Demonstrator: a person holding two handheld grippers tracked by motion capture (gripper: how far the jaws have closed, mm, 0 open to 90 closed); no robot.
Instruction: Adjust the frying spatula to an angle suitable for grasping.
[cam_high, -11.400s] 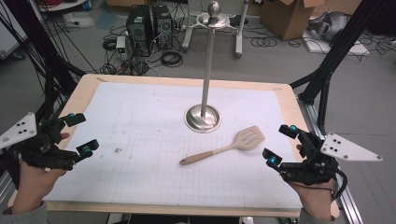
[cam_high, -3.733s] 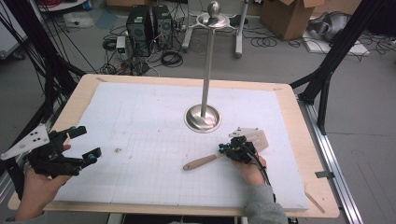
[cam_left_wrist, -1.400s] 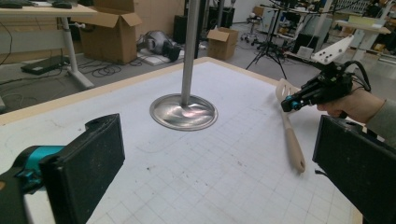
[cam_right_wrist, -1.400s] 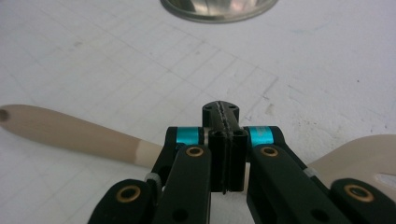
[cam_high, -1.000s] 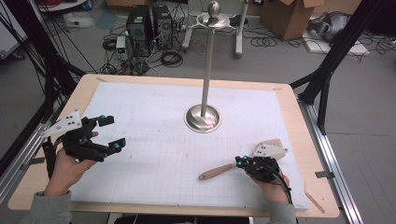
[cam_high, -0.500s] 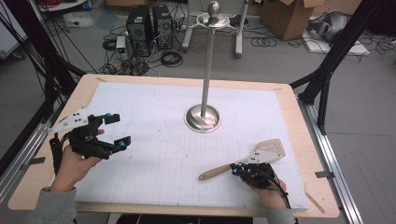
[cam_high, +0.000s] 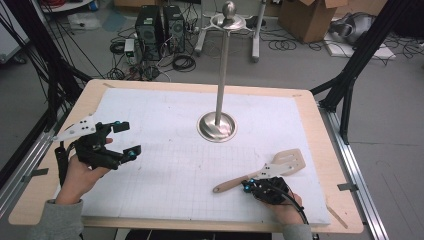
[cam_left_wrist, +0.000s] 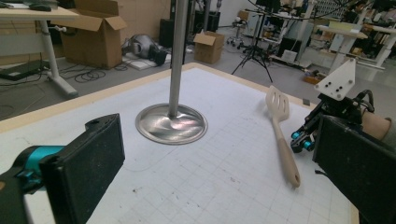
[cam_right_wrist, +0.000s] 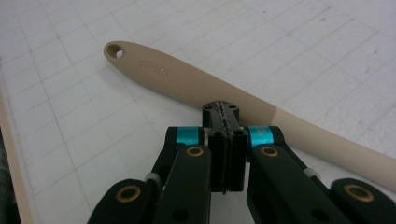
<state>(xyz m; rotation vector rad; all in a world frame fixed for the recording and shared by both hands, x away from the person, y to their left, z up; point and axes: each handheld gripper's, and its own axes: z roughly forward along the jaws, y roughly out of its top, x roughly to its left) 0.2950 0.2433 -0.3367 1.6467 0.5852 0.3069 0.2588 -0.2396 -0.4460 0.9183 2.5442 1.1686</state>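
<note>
From the high view we are seeing one beige spatula (cam_high: 260, 175) lying flat on the white gridded mat (cam_high: 165, 130) near the table's right front corner, slotted blade pointing away from us, and one polished metal stand (cam_high: 217, 125) with a round dished base and a slim upright pole at the mat's middle. The right gripper view is giving us what that one cannot: the handle's matte surface, its hanging hole and moulded lettering, with our right gripper (cam_right_wrist: 221, 108) pressing its jaws fully together, nothing between them, tips just at the handle's edge. The left gripper view is showing the stand's mirror-bright base reflecting light, and the spatula's blade slots. Our left gripper (cam_high: 124, 138) is hovering over the mat's left side, well apart from the spatula, its two black pads standing wide open and empty.
</note>
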